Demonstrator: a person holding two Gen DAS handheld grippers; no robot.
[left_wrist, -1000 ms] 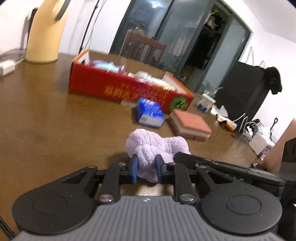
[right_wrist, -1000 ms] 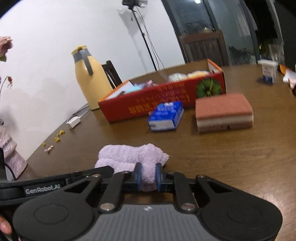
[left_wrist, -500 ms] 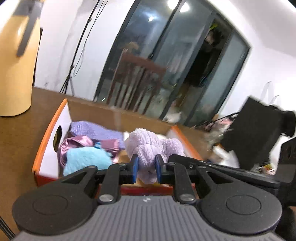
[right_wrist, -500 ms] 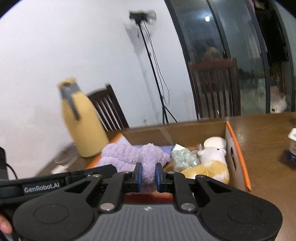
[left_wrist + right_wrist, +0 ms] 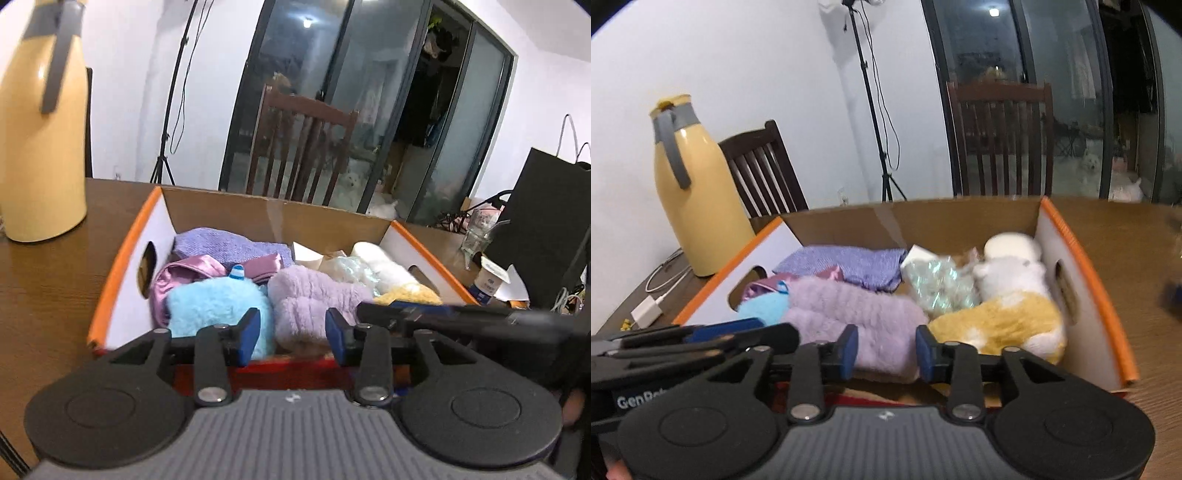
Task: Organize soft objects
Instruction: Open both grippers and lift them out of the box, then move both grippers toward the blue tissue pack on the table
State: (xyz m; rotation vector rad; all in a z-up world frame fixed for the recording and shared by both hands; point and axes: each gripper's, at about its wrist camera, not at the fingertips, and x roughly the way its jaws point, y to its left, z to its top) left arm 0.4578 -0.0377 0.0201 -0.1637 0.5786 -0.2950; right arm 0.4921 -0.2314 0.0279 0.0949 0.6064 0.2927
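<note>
Lilac towel: the fluffy lilac towel (image 5: 314, 302) lies inside the box (image 5: 122, 258), in the middle near the front wall, between the blue plush (image 5: 218, 306) on one side and the yellow-and-white plush (image 5: 1008, 317) on the other.
Left gripper (image 5: 291, 330): jaws spread apart, holding nothing; the towel's near end sits just beyond the gap between them.
Right gripper (image 5: 882, 349): jaws likewise apart and empty, poised over the front edge of the box with the towel's end showing between them.
Already in the box: a folded purple cloth (image 5: 846, 266) at the back, a shiny pink fabric (image 5: 192, 273), a crinkly clear packet (image 5: 938, 284).
Progress: the towel looks placed, so this item seems finished; the box is well filled.
Left to do: cannot tell from these views, since the counter (image 5: 44, 280) in front of the box is hidden by the grippers.
Nearby: a yellow jug (image 5: 690, 195) stands on the counter beside the box.
</note>
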